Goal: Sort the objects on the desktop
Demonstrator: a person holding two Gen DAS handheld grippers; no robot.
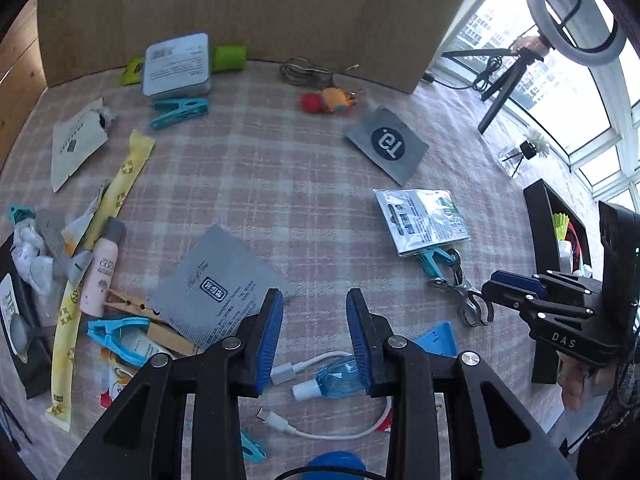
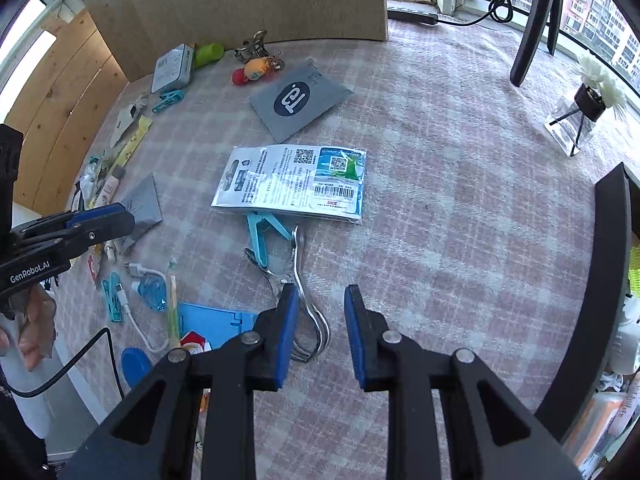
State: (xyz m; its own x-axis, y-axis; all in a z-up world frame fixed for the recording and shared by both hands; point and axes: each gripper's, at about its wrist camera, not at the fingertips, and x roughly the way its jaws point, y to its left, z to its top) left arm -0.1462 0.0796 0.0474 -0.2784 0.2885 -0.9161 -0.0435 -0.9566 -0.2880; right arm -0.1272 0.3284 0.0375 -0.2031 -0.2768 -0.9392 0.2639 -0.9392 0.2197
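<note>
Just left of the right gripper (image 2: 321, 322), jaws spread and empty, the metal clip (image 2: 308, 304) runs lengthwise away toward the packet (image 2: 292, 180).

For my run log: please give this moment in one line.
left hand-held gripper: open, empty | right hand-held gripper: open, empty | metal clip: beside it

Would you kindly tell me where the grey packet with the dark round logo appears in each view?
Left wrist view: grey packet, upper right of centre, on the checked cloth.
Right wrist view: grey packet, upper centre, above the clear barcode packet.
Shared landmark: the red and orange toy beside it.
</note>
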